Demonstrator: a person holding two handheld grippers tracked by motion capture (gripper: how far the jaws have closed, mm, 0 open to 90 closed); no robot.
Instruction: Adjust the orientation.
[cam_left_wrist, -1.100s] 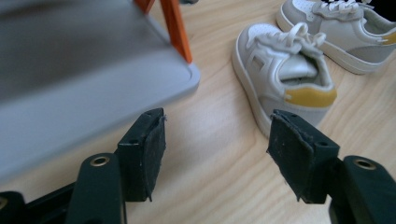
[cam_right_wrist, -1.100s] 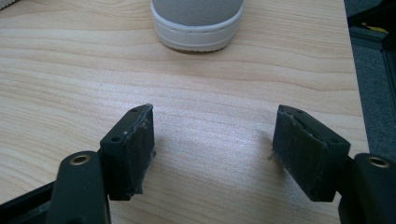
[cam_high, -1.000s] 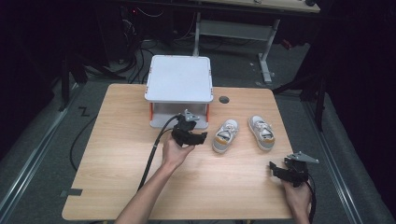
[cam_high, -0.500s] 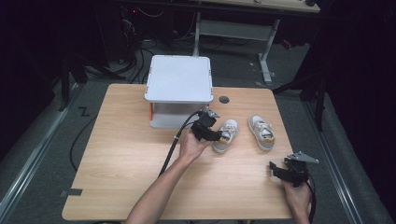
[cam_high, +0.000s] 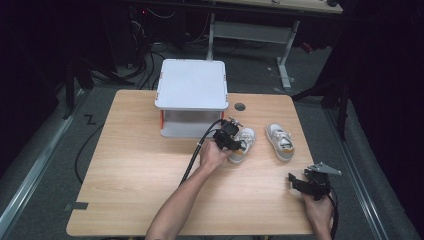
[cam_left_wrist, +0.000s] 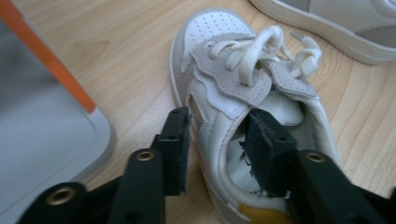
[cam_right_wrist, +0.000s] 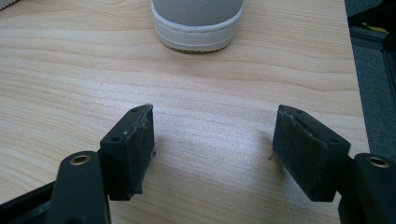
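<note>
At center frame on the tabletop (cam_high: 125, 165), your left tool (cam_high: 231, 141) straddles the side wall of the nearer white shoe (cam_left_wrist: 243, 93), one jaw outside, one inside the opening. The jaws have just been closing but aren't yet pinching. The shoe's long axis runs away from the tool, toe farthest. At lower right, your right tool (cam_right_wrist: 212, 154) rests open, holding nothing, well apart from the second shoe (cam_high: 280, 141).

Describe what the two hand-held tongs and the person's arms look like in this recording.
Both tongs, the left tongs and the right tongs, are black, each with two blocky jaws with worn dark pads and brass-coloured rivets. A black cable trails from the left one; a grey three-cornered plate tops the right. Both forearms are bare, no sleeves.
</note>
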